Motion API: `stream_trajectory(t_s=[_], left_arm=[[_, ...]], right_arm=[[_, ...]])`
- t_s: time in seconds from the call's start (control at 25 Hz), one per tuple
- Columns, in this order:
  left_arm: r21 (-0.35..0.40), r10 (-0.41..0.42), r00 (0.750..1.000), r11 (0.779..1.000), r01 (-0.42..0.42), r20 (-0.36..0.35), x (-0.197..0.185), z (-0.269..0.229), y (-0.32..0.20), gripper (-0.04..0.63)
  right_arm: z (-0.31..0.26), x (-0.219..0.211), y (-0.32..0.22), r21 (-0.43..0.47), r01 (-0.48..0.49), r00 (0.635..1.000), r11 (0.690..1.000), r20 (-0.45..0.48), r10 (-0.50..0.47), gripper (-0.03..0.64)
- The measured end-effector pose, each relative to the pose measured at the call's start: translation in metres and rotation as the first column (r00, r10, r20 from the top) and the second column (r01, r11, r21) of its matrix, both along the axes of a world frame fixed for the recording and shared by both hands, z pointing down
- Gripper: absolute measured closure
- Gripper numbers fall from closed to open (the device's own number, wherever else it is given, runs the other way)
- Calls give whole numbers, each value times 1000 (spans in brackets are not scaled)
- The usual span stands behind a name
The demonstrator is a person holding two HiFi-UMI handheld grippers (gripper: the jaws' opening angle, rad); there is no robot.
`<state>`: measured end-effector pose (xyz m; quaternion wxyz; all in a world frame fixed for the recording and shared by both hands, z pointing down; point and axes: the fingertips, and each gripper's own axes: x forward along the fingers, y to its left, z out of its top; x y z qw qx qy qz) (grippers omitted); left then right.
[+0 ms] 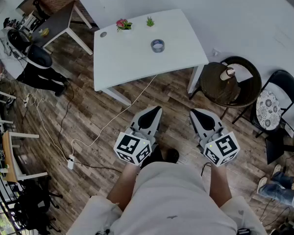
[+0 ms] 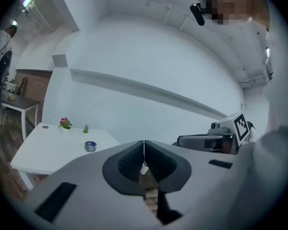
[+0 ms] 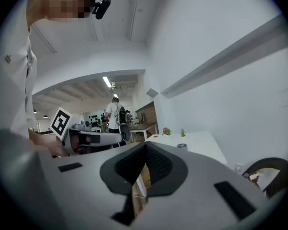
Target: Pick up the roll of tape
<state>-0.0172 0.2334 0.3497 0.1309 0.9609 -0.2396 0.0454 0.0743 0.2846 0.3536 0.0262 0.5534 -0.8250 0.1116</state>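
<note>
White bench (image 1: 132,58) on wood plank floor (image 1: 83,111); small pink-flowered plant (image 1: 123,24) and small green plant (image 1: 150,21) near its far edge, apart. White cable (image 1: 129,104) trails from the bench's near edge across the floor to a power strip (image 1: 70,161). Black folding chair (image 1: 283,82) at right.

Both grippers closed and empty, held side by side ahead of the torso.

The left gripper (image 1: 154,111) and right gripper (image 1: 196,112) point forward, roughly level, apart from each other, with tips angled slightly inward. In each gripper view the jaws meet along a single seam with nothing between them. The left forearm (image 1: 121,186) and right forearm (image 1: 218,184) are bare and extend straight from the torso. Each gripper's marker cube faces upward, left cube (image 1: 132,148) and right cube (image 1: 221,150).
</note>
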Motion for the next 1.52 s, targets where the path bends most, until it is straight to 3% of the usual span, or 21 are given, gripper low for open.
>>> stream_trajectory(t_s=[0.48, 0.6, 1.52], left_arm=[[12, 9, 1000, 1000, -10, 27, 3, 7, 1, 574], [17, 16, 1000, 1000, -17, 27, 4, 7, -7, 574], [22, 91, 994, 995, -93, 55, -7, -2, -129, 574]], right_arm=[[6, 0, -4, -8, 5, 1000, 1000, -28, -5, 615], [4, -7, -11, -4, 31, 997, 1000, -70, -31, 612], [-13, -18, -132, -40, -41, 998, 998, -41, 39, 609]])
